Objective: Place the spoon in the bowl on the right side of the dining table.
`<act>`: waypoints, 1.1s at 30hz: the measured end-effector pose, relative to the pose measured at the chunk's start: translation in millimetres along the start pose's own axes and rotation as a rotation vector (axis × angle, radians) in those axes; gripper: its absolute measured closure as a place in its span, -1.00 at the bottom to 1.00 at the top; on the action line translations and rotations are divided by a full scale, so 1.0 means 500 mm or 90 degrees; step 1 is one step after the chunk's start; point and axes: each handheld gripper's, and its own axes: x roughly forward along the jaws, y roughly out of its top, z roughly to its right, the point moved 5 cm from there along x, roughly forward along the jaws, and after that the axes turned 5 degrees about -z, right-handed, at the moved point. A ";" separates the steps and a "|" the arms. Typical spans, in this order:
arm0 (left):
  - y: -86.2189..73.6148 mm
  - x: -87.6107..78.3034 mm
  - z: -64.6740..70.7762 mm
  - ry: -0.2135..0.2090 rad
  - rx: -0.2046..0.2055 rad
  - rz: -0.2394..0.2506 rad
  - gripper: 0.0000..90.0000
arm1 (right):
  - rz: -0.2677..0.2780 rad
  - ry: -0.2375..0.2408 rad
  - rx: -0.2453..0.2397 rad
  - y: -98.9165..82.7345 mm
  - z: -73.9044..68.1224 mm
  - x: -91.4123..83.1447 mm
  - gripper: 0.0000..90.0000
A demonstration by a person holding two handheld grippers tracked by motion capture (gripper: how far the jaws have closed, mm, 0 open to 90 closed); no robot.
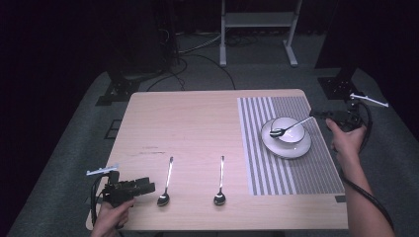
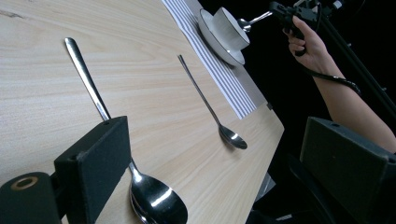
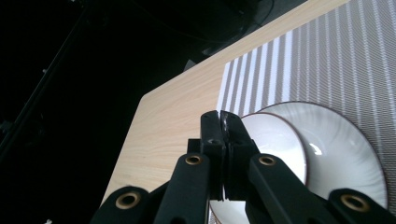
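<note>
- Nearest me, on the bare wood, my left gripper [image 1: 148,186] sits with jaws apart beside a shiny spoon [image 1: 165,183].
- Just right of it lies a second spoon [image 1: 220,181].
- Farther off, on the striped placemat [image 1: 291,170], my right gripper [image 1: 313,113] pinches a third spoon [image 1: 286,129], its head in the white bowl [image 1: 294,133] on a plate [image 1: 281,148].

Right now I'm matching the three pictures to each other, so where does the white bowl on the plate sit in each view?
High view: the bowl is right of centre, on the plate.
Left gripper view: bowl top centre.
Right gripper view: bowl lower centre, behind the jaws.
Shared landmark: the striped placemat under the plate.
</note>
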 end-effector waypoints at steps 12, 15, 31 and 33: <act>-0.001 0.001 -0.001 -0.001 -0.003 0.000 -0.84 | 0.031 -0.030 0.028 0.008 0.034 -0.027 0.97; -0.001 0.000 -0.001 -0.001 -0.003 0.000 -0.84 | 0.037 -0.035 0.033 0.009 0.041 -0.031 0.97; -0.002 0.003 -0.001 0.000 0.000 -0.003 -0.84 | 0.063 -0.063 0.052 0.004 0.073 -0.043 0.97; -0.002 0.004 -0.001 0.000 0.001 -0.004 -0.84 | 0.064 -0.064 0.055 0.001 0.077 -0.042 0.97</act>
